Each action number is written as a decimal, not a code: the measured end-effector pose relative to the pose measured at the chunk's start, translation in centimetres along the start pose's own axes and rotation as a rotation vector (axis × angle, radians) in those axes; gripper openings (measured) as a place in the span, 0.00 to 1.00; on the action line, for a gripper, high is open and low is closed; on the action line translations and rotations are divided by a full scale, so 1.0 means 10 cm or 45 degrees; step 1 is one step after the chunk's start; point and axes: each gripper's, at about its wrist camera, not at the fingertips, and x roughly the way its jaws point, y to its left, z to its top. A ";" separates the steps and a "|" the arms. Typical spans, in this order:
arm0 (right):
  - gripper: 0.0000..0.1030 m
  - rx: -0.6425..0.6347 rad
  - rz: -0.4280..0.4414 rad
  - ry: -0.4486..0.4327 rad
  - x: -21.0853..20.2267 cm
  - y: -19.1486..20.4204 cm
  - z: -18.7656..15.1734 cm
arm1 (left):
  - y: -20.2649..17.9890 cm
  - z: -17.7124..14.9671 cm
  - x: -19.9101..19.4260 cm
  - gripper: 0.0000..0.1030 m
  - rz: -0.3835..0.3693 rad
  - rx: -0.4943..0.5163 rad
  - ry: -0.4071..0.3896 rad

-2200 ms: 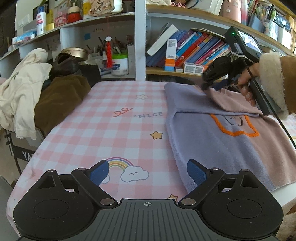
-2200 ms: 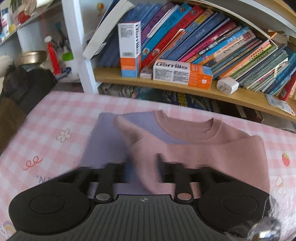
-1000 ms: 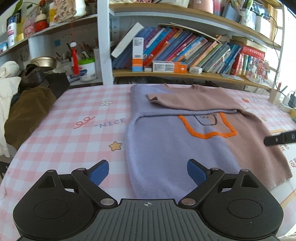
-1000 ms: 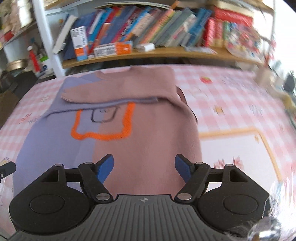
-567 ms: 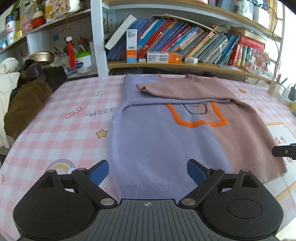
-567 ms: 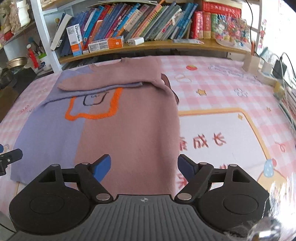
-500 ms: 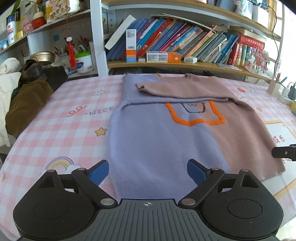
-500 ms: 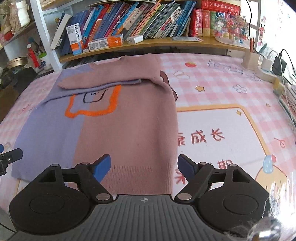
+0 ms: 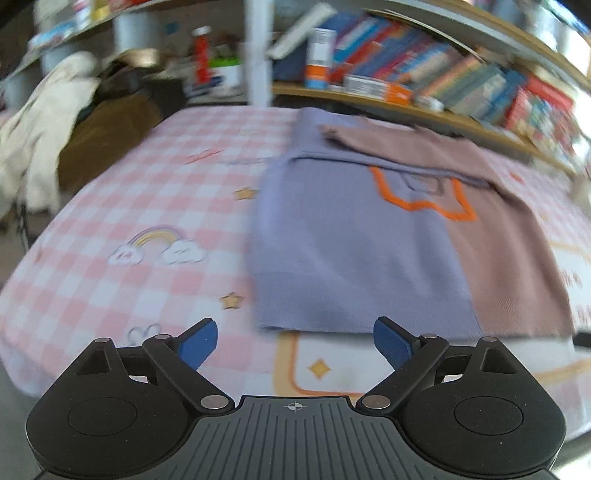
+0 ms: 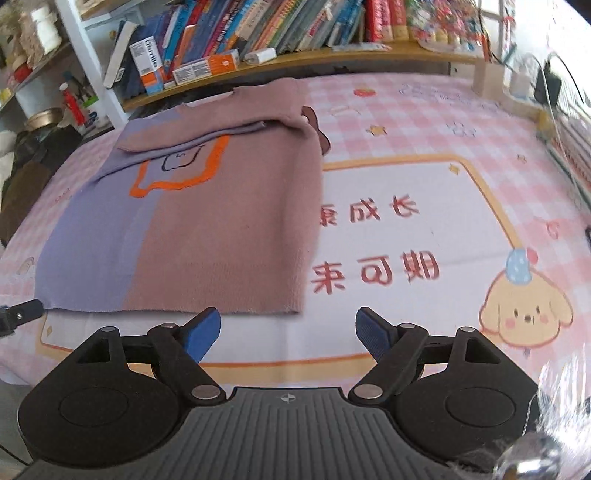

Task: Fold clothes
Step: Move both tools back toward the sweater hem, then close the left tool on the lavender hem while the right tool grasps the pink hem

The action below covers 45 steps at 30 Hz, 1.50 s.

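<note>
The sweater lies flat on the table, filling the centre and left of the right wrist frame, its lilac half to the left and its dusty-pink half to the right. Both sleeves are folded across the chest, over the top of the orange outline motif. Its hem runs just above both grippers. The right gripper stands wide, nothing between its blue pads, at the bottom centre below the hem's pink end. The left gripper is equally wide and empty, below the lilac corner in a blurred left wrist frame. Bookshelves line the top edge.
</note>
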 end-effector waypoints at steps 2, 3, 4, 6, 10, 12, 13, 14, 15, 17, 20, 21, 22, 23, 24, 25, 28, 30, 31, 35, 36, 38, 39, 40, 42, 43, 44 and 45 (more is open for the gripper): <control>0.74 0.033 0.009 0.004 0.01 -0.05 0.00 | 0.11 0.01 0.01 0.90 0.013 -0.061 -0.016; 0.73 0.050 0.014 0.006 0.01 -0.08 0.00 | 0.16 0.03 0.02 0.90 0.018 -0.081 -0.025; 0.71 0.067 0.019 0.007 0.02 -0.10 0.00 | 0.18 0.04 0.04 0.89 0.021 -0.088 -0.029; 0.65 0.100 0.028 0.011 0.03 -0.16 -0.01 | 0.22 0.08 0.09 0.89 0.027 -0.092 -0.032; 0.50 0.139 0.059 0.013 0.08 -0.19 0.04 | 0.26 0.16 0.20 0.89 0.011 -0.112 -0.026; 0.49 0.148 0.056 0.011 0.12 -0.17 0.08 | 0.28 0.19 0.24 0.86 0.009 -0.109 -0.021; 0.48 0.153 0.055 0.009 0.14 -0.17 0.10 | 0.29 0.21 0.27 0.83 0.008 -0.109 -0.016; 0.47 0.157 0.051 0.009 0.16 -0.17 0.11 | 0.30 0.23 0.30 0.81 0.006 -0.109 -0.010; 0.46 0.161 0.044 0.010 0.19 -0.16 0.13 | 0.31 0.25 0.32 0.77 0.004 -0.107 -0.005; 0.44 0.168 0.031 0.014 0.24 -0.15 0.17 | 0.33 0.28 0.38 0.66 -0.009 -0.109 0.010; 0.33 0.172 0.013 0.016 0.29 -0.14 0.21 | 0.37 0.31 0.48 0.50 -0.031 -0.123 0.043; 0.31 0.174 0.008 0.017 0.31 -0.14 0.23 | 0.38 0.32 0.51 0.47 -0.038 -0.128 0.054; 0.29 0.174 0.003 0.017 0.32 -0.13 0.24 | 0.38 0.32 0.53 0.45 -0.040 -0.131 0.056; 0.28 0.173 -0.001 0.017 0.33 -0.12 0.25 | 0.38 0.33 0.54 0.44 -0.042 -0.130 0.053; 0.26 0.170 -0.003 0.021 0.34 -0.11 0.26 | 0.38 0.35 0.55 0.40 -0.050 -0.129 0.054; 0.18 0.166 -0.003 0.026 0.36 -0.10 0.27 | 0.38 0.36 0.57 0.35 -0.058 -0.128 0.055; 0.10 0.163 0.019 0.018 0.36 -0.06 0.29 | 0.34 0.40 0.61 0.13 -0.117 -0.109 0.074; 0.10 0.166 0.047 0.000 0.34 -0.03 0.31 | 0.29 0.43 0.59 0.10 -0.153 -0.090 0.068; 0.10 0.156 0.084 -0.018 0.32 0.00 0.33 | 0.25 0.45 0.56 0.09 -0.174 -0.073 0.052; 0.10 0.103 0.201 -0.062 0.29 0.15 0.39 | 0.13 0.52 0.51 0.09 -0.210 0.000 0.017; 0.10 0.093 0.202 -0.058 0.30 0.19 0.40 | 0.12 0.54 0.51 0.09 -0.211 0.009 0.018; 0.12 0.108 0.199 -0.041 0.35 0.18 0.40 | 0.15 0.55 0.55 0.09 -0.209 -0.006 0.039; 0.14 0.121 0.190 -0.033 0.36 0.17 0.40 | 0.19 0.54 0.56 0.12 -0.213 -0.022 0.052; 0.14 0.134 0.177 -0.026 0.38 0.15 0.40 | 0.22 0.54 0.57 0.12 -0.217 -0.038 0.065; 0.22 0.160 0.152 -0.011 0.41 0.12 0.40 | 0.28 0.53 0.59 0.14 -0.225 -0.067 0.087; 0.25 0.173 0.139 -0.004 0.43 0.10 0.40 | 0.31 0.52 0.60 0.15 -0.229 -0.081 0.096; 0.26 0.184 0.128 0.002 0.44 0.08 0.39 | 0.34 0.51 0.60 0.16 -0.237 -0.096 0.108; 0.26 0.197 0.119 0.008 0.46 0.07 0.39 | 0.36 0.49 0.61 0.17 -0.244 -0.111 0.118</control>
